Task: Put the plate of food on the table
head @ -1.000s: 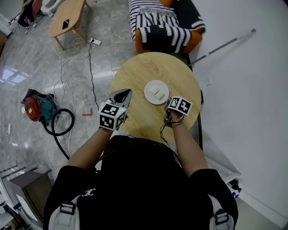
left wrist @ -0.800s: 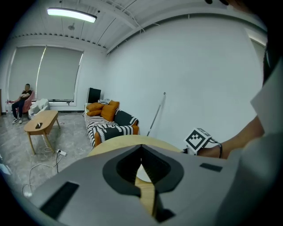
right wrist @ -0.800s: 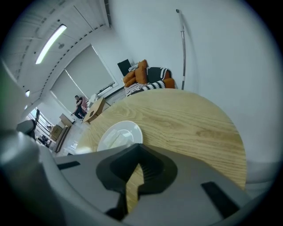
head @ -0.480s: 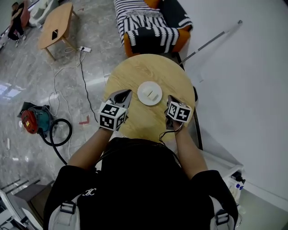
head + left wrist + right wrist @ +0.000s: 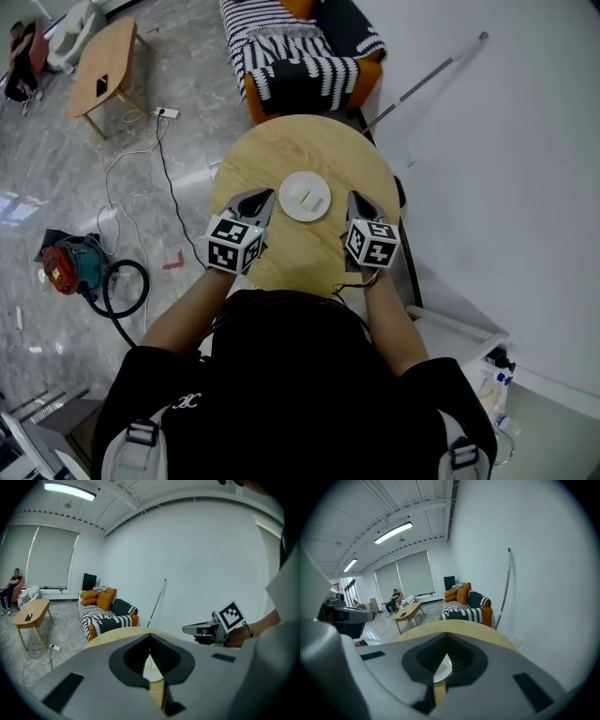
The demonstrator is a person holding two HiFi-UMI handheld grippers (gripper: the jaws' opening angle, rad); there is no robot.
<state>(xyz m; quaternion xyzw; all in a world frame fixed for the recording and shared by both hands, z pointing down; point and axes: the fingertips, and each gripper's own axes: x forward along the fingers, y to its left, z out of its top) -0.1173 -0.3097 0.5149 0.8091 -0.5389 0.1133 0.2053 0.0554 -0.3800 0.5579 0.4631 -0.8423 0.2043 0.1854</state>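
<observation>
One plate point(image 5: 305, 197), two tools point(image 5: 258, 195) point(image 5: 354, 199)

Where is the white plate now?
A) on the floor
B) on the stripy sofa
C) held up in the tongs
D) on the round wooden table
D: the white plate lies on the round wooden table, between the left tongs and the right tongs, gripped by neither.

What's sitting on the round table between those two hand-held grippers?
The white plate of food, resting on the round wooden table, lies between the left gripper and the right gripper. The head view shows it.
</observation>
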